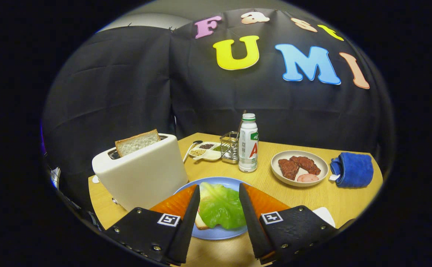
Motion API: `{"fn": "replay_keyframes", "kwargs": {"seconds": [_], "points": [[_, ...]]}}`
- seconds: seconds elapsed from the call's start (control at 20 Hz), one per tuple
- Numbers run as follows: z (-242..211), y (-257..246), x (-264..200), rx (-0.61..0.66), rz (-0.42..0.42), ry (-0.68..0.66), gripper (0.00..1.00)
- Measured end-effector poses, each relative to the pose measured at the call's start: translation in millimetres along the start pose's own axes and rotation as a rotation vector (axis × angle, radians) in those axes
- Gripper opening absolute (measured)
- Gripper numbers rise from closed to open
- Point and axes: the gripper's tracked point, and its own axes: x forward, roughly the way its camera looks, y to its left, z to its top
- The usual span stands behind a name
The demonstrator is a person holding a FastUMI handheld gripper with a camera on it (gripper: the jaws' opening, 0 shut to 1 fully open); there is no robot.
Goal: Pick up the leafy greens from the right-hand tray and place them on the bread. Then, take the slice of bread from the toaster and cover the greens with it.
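Directly below my camera, I see the gripper (219, 202) with its 2 flat, wedge-shaped fingers spread apart and nothing pinched between them; each finger base is a textured block studded with small rivets and marked with 1 square printed tag. Between the fingers lies the leafy greens (220, 205), a glossy, crinkled pale-green leaf draped over a slice of bread (200, 223), of which a pale corner with a tan crust peeks out near the left finger. Both sit on a round, smooth blue plate (219, 233) resting on a light wooden table (334, 191). Left of the plate and just beyond the left finger stands a boxy white toaster (142, 172) with rounded edges, and a second slice of bread (137, 142), porous and brown-crusted, sticks up tilted from its slot. Beyond the plate stands a tall white plastic bottle (248, 144) with a green cap, upright, beside a small wire-mesh metal holder (230, 147) and a shallow white dish (205, 151) of seeds and grains with a spoon. To the right, a round cream bowl (299, 167) holds 2 lumpy reddish-brown pieces and 1 smooth pink piece. Further right lies a folded, fuzzy blue cloth (353, 169).
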Motion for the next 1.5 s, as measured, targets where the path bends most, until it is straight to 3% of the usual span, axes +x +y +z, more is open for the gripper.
{"fn": "replay_keyframes", "kwargs": {"seconds": [0.4,0.65,1.2,1.5], "points": [[18.0,39.7,-16.6,0.035,-0.058,-0.104,0.65],[23.8,64.4,-21.5,0.101,-0.141,-0.155,0.65],[60.9,186.2,-6.7,0.070,-0.048,-0.195,0.65],[54.3,207.3,36.5,-0.007,-0.093,-0.140,0.65]]}}
